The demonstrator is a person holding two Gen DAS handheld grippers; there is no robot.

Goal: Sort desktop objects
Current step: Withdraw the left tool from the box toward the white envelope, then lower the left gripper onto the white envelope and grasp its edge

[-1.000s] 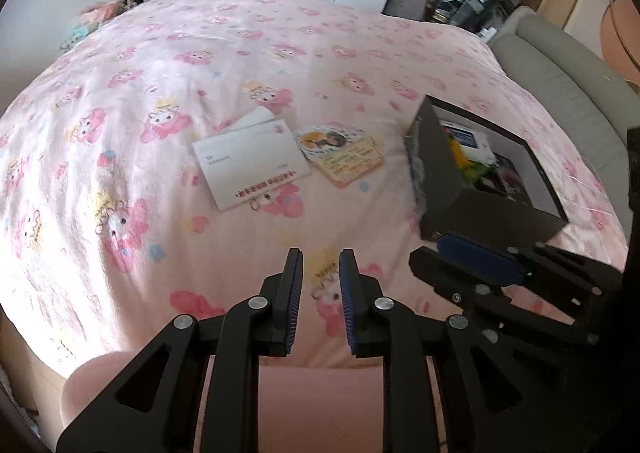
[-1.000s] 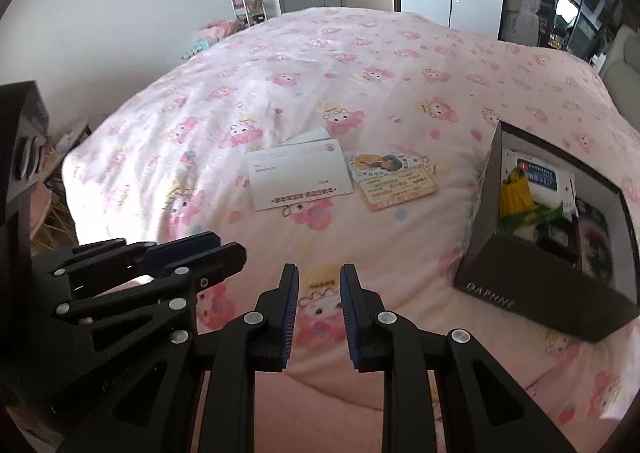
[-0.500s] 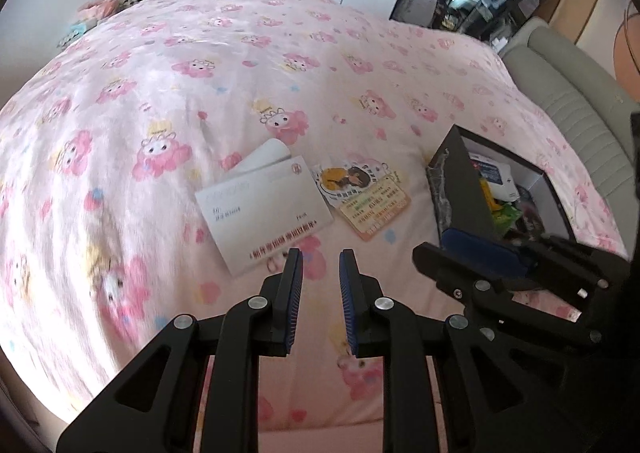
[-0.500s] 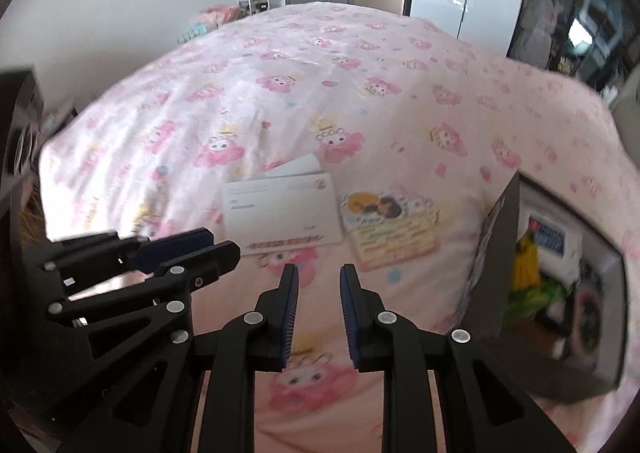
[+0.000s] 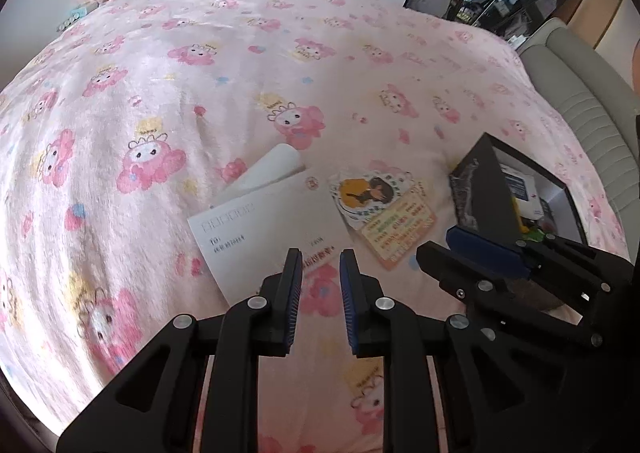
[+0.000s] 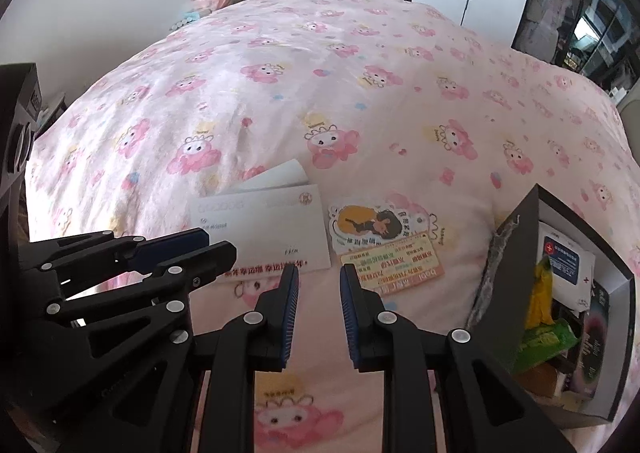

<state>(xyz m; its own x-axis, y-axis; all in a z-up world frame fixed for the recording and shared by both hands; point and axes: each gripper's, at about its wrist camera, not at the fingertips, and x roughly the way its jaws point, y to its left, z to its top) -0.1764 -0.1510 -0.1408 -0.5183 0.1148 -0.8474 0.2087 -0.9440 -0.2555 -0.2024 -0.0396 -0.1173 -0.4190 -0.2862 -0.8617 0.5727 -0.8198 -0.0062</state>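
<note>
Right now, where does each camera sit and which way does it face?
Left wrist: on the left gripper, angled down at the white envelope; right gripper shows beside it.
Right wrist: on the right gripper, angled down at the cards and black box; left gripper shows.
Shared: envelope, cards, box, pink bedspread.

I read "TO:" on the white envelope (image 5: 268, 229) from my left view, and "FROM" near its lower corner from my right view (image 6: 276, 229). Its red line and the cards' (image 6: 384, 249) print are too small to read.
</note>
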